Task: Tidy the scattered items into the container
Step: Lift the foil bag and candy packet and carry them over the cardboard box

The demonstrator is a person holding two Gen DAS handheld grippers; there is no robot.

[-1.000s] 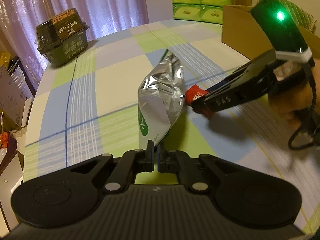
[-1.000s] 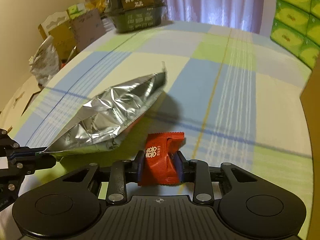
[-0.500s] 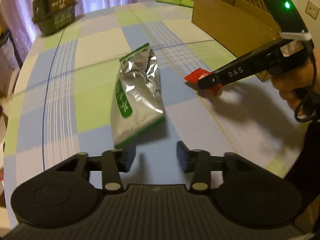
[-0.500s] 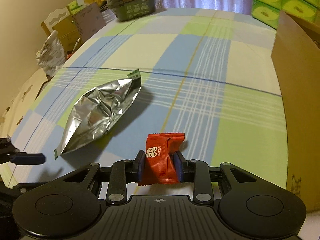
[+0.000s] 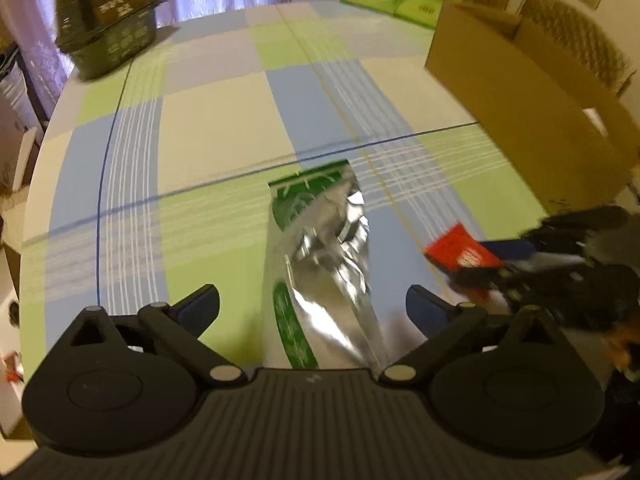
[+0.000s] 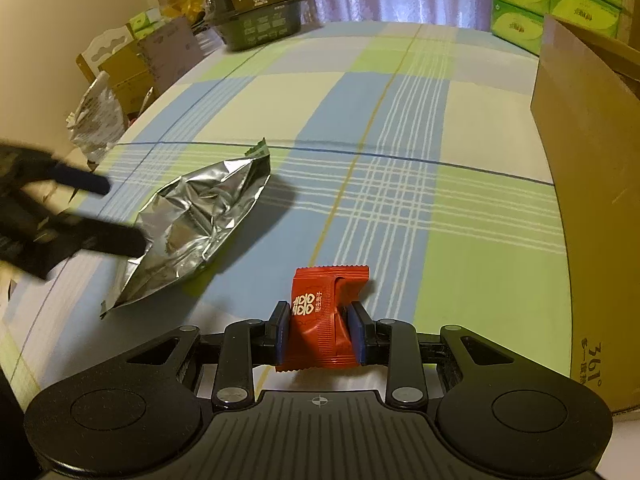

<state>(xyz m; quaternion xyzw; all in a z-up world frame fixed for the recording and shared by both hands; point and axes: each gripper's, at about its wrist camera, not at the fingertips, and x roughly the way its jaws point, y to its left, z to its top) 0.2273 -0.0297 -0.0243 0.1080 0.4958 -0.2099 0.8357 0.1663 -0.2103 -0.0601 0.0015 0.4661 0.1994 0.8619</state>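
Between the right gripper's clenched jaws sat a small red candy wrapper, not yet in the brown cardboard box at right. Near the spread-open left gripper, a crumpled silver foil pouch lay on the checked surface; a dark green tub waited far off.

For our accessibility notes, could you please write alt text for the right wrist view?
The right gripper is shut on a red candy packet above a checked tablecloth. A crumpled silver foil bag lies to the left, with a cardboard box at right.
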